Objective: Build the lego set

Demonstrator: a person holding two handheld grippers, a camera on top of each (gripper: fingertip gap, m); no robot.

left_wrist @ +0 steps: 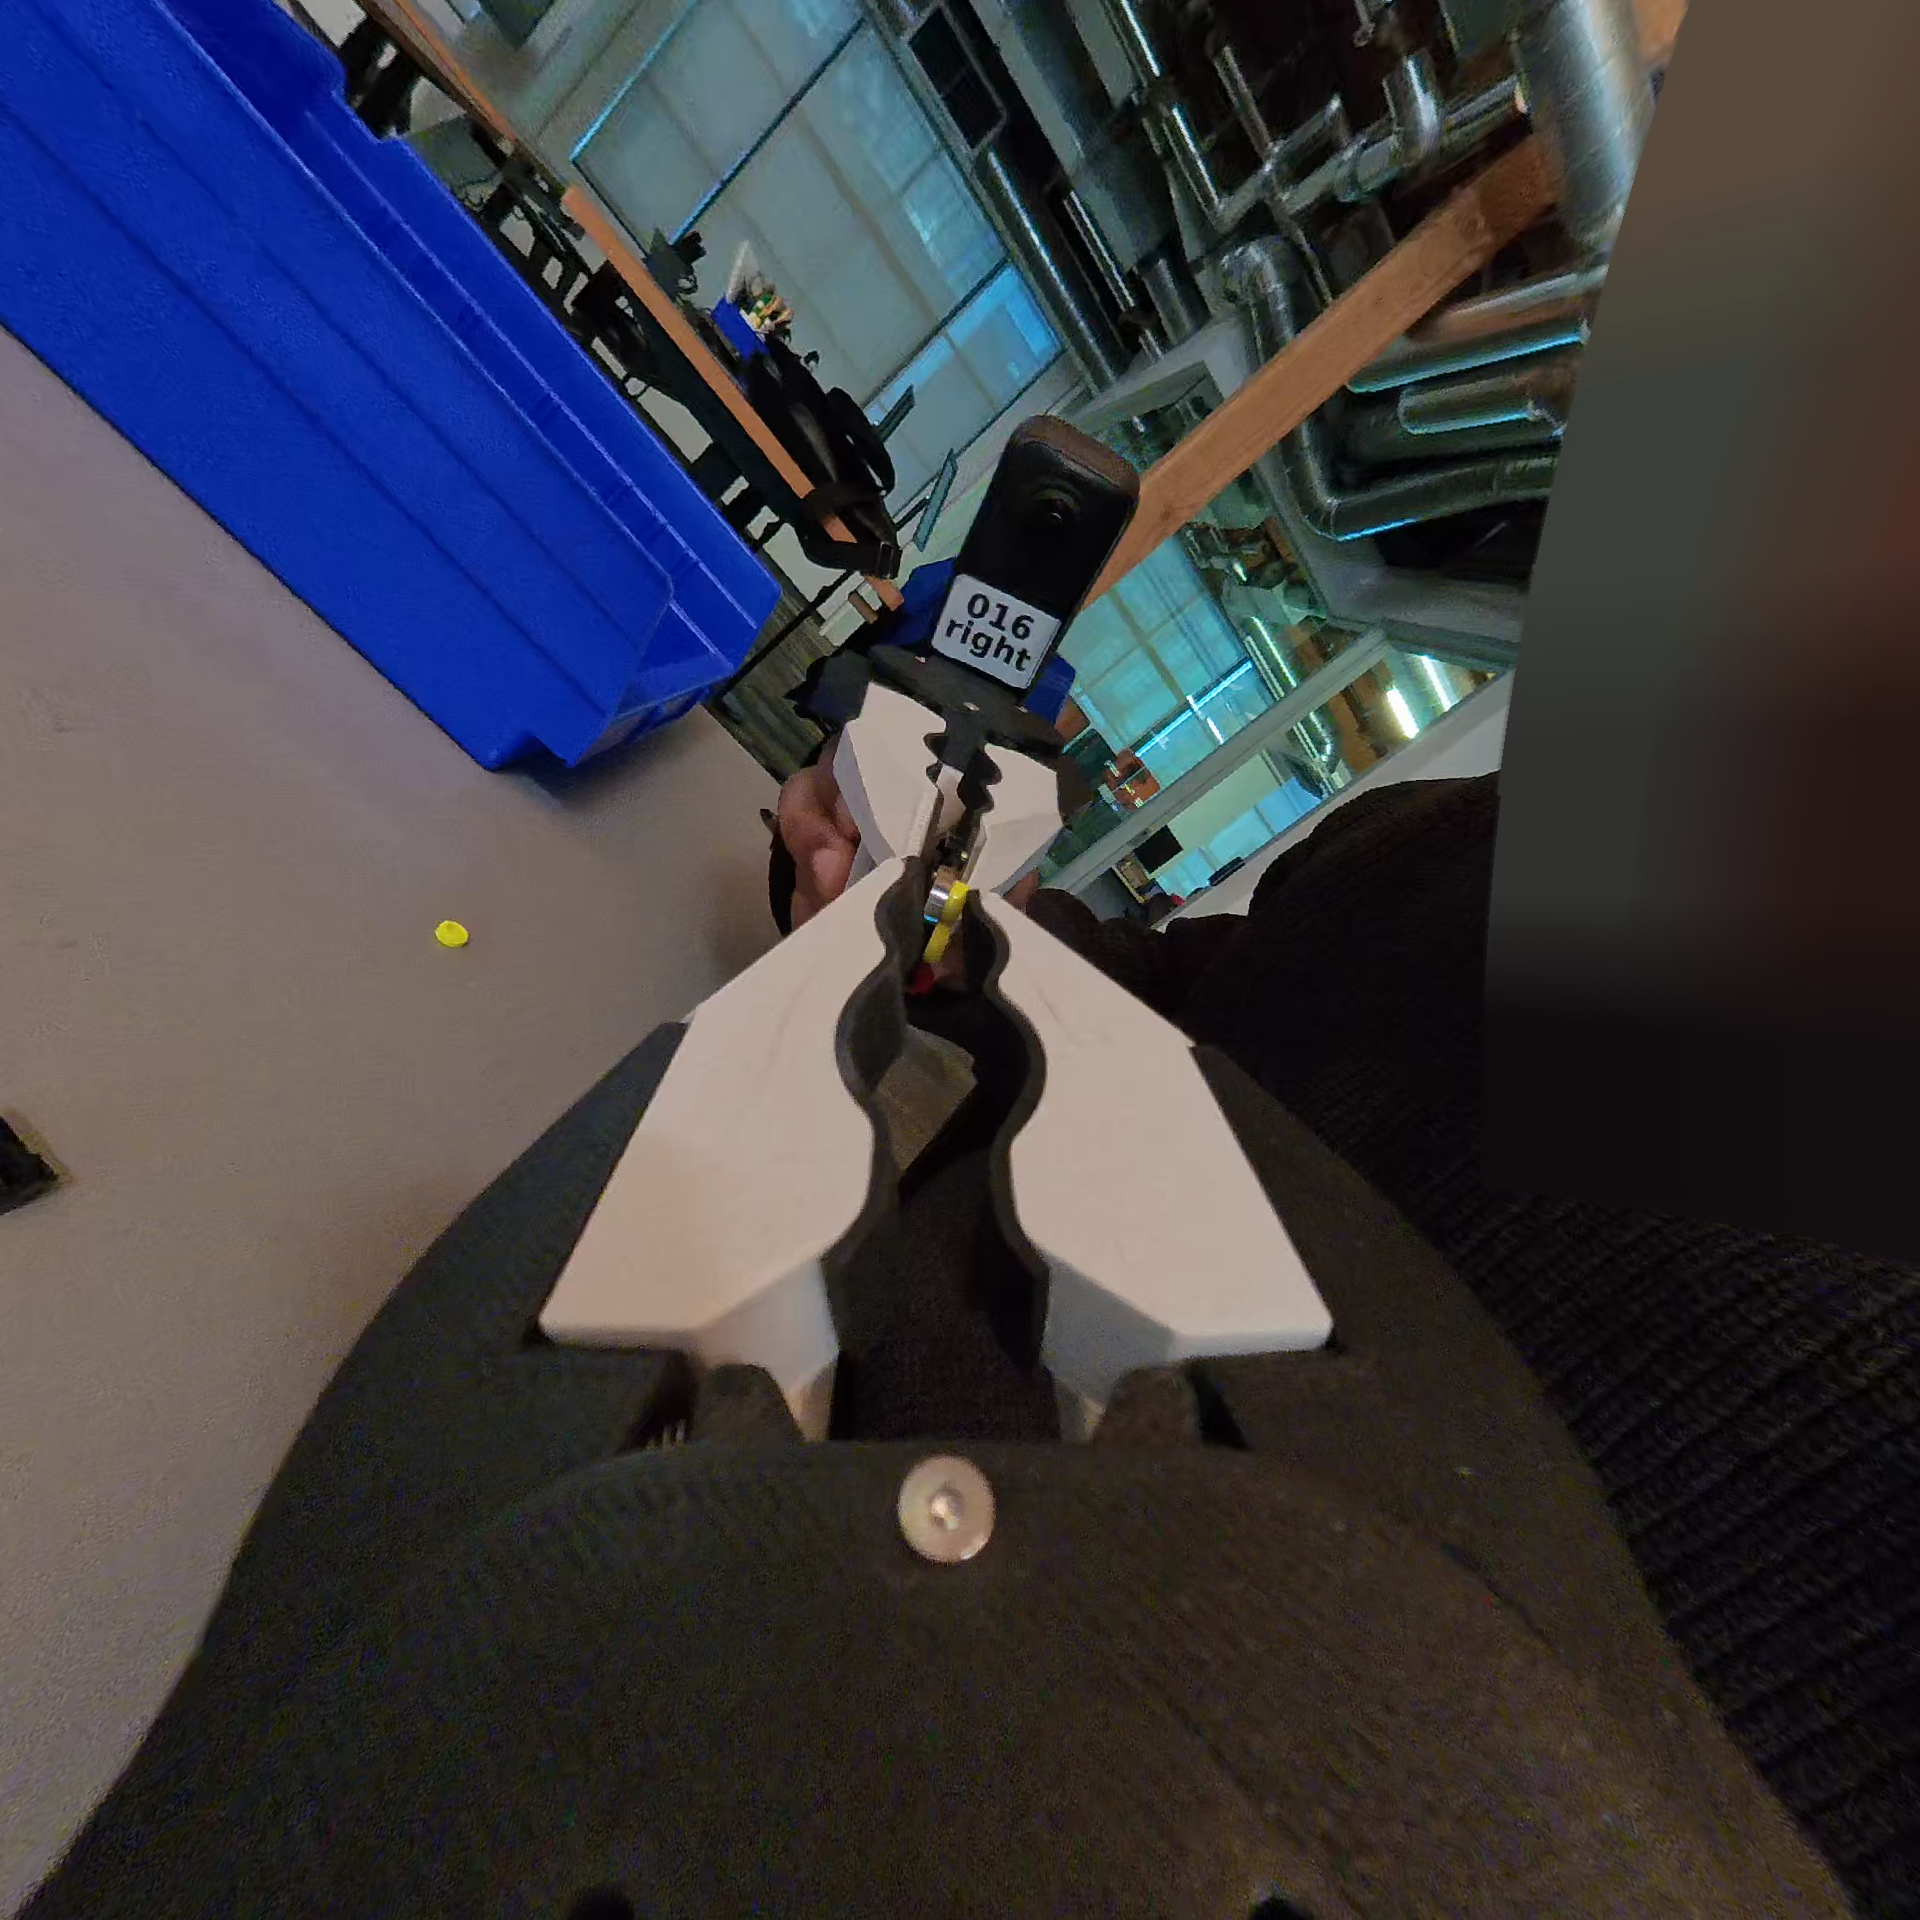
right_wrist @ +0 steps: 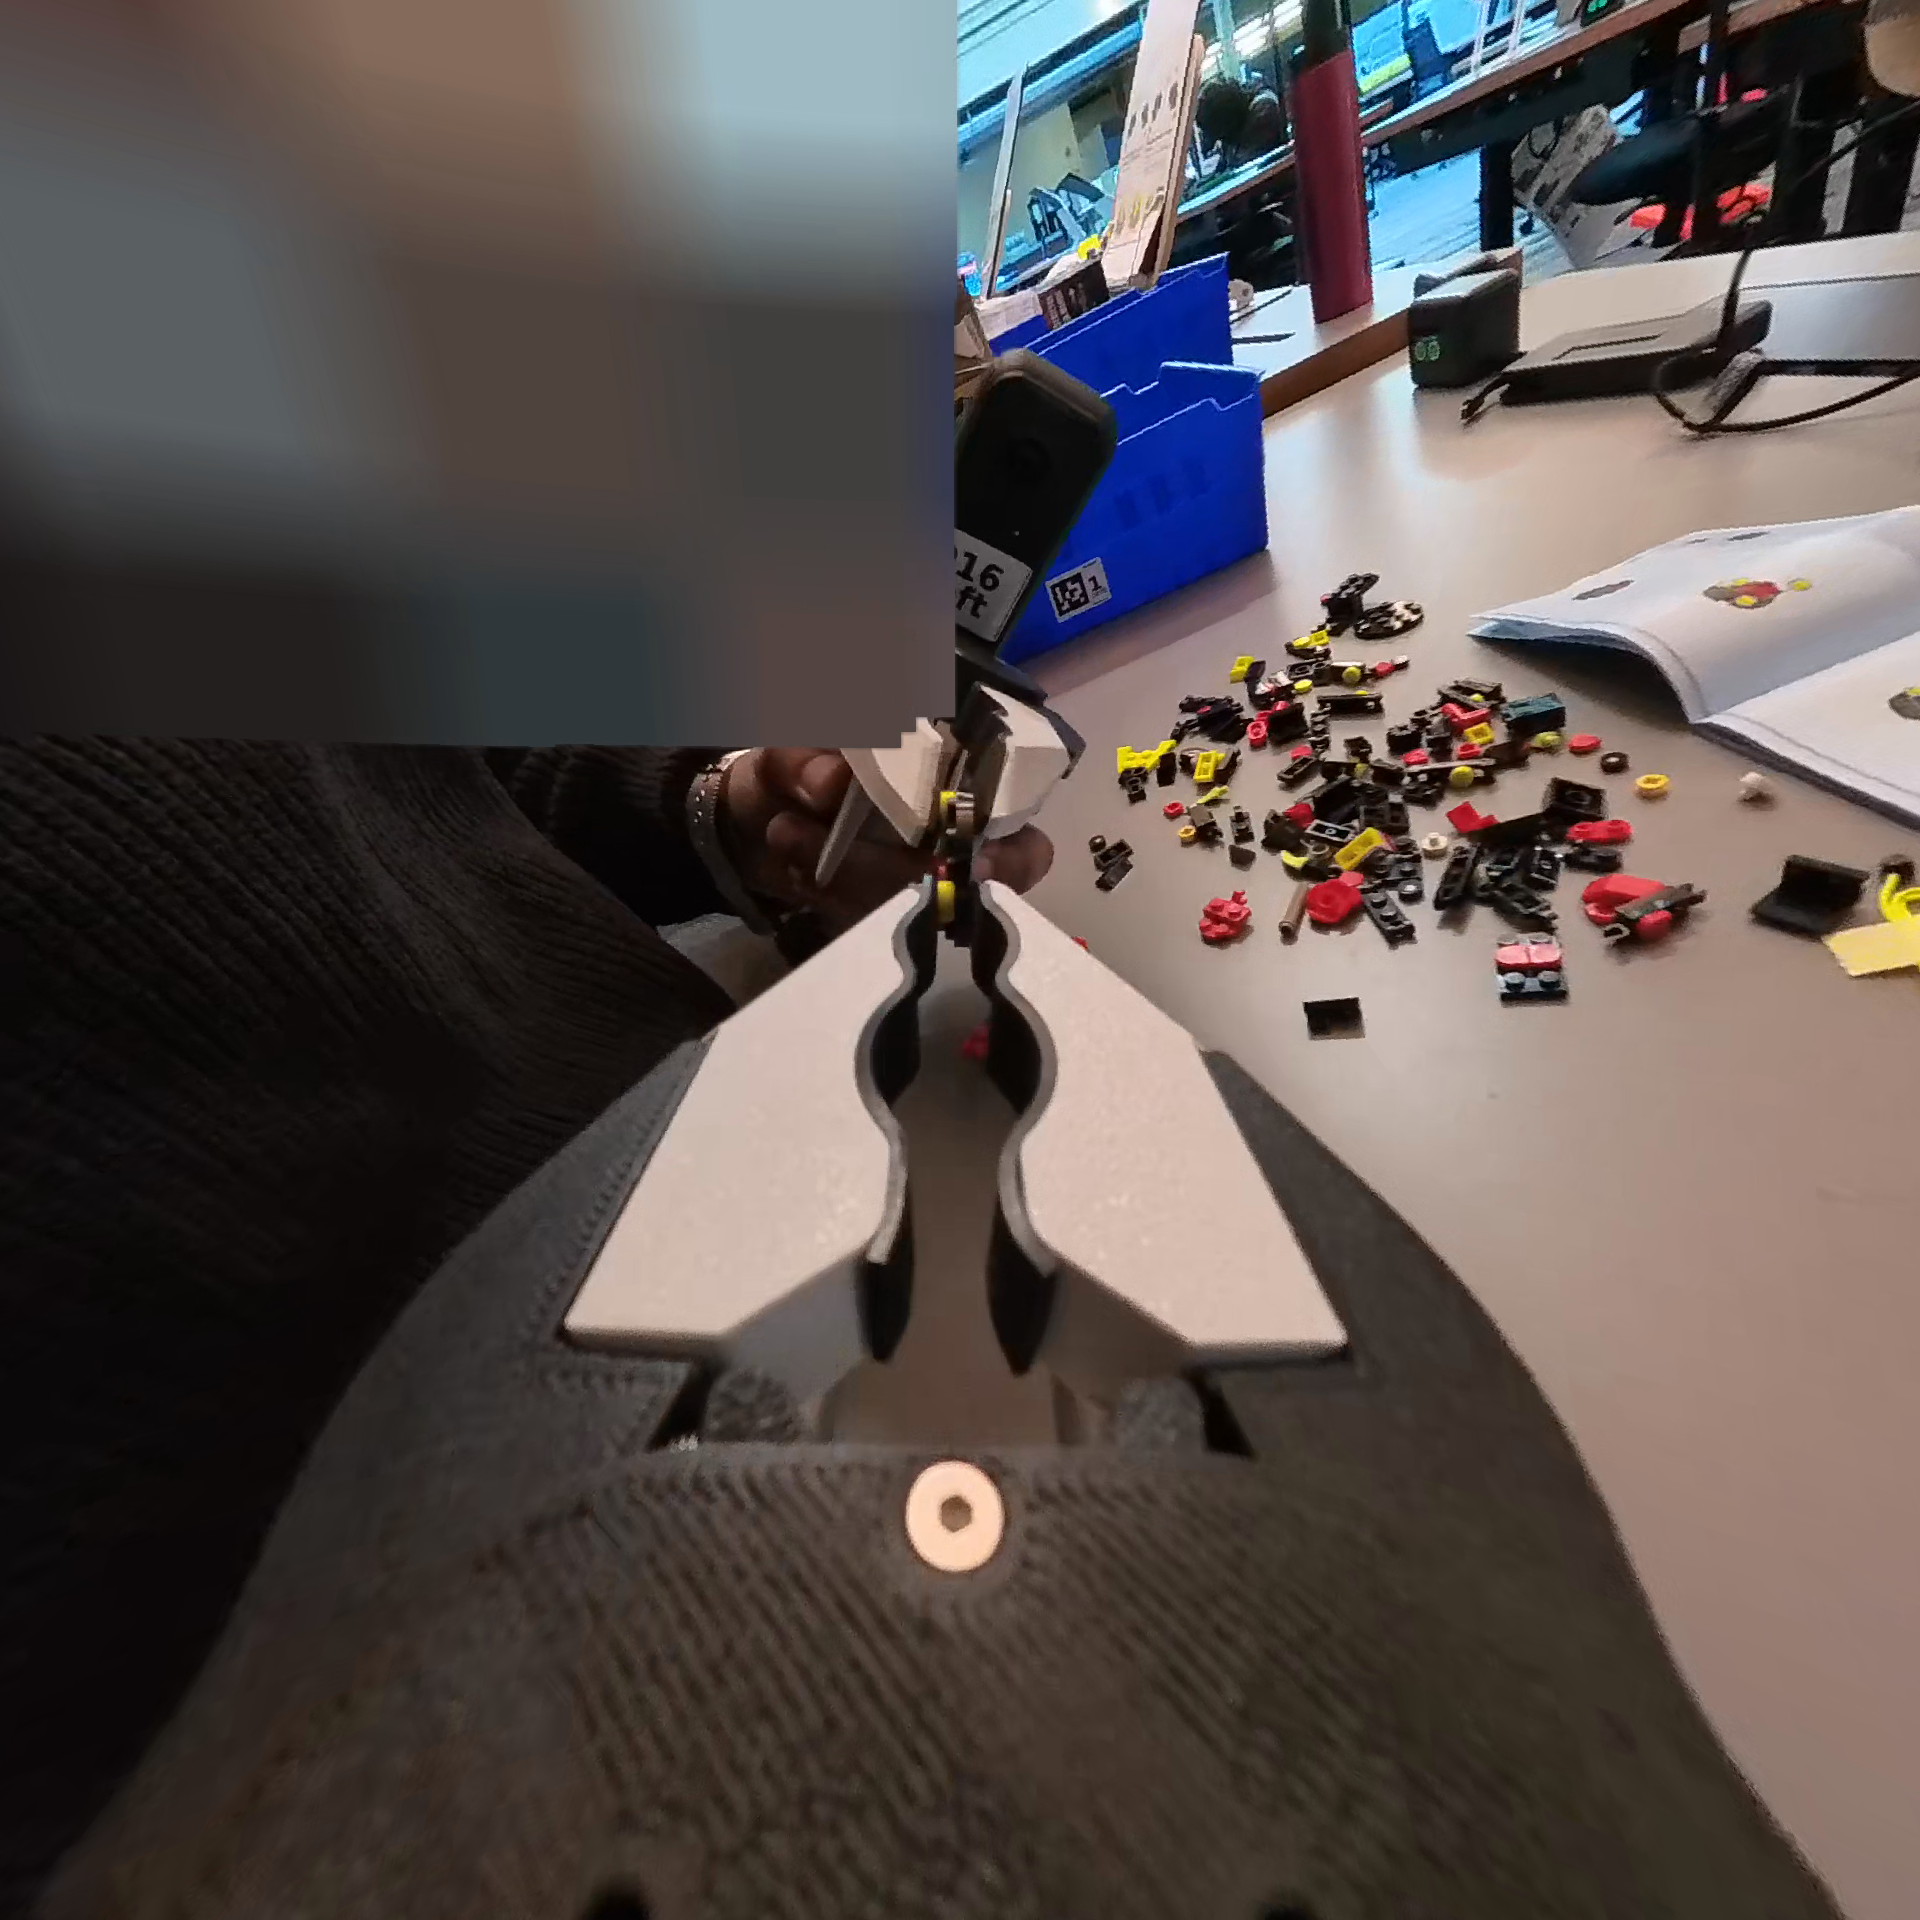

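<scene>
My left gripper (left_wrist: 940, 920) and right gripper (right_wrist: 949, 906) meet tip to tip in the air above the grey table (right_wrist: 1455, 1195). Between them is a small lego assembly (left_wrist: 940, 914) of yellow, silver, red and black parts; it also shows in the right wrist view (right_wrist: 947, 868). Each gripper is shut on one end of it. The right gripper shows opposite in the left wrist view (left_wrist: 951, 844), and the left gripper shows opposite in the right wrist view (right_wrist: 951, 808). A pile of loose black, red and yellow lego pieces (right_wrist: 1403, 810) lies on the table to the right.
An open instruction booklet (right_wrist: 1766, 644) lies at the far right. Blue bins (right_wrist: 1164, 488) stand behind the pile; one fills the upper left of the left wrist view (left_wrist: 364, 364). A single yellow round piece (left_wrist: 451, 934) lies alone on the table. A dark-sleeved arm (right_wrist: 312, 987) is at left. My left and right fingertips are right by each other.
</scene>
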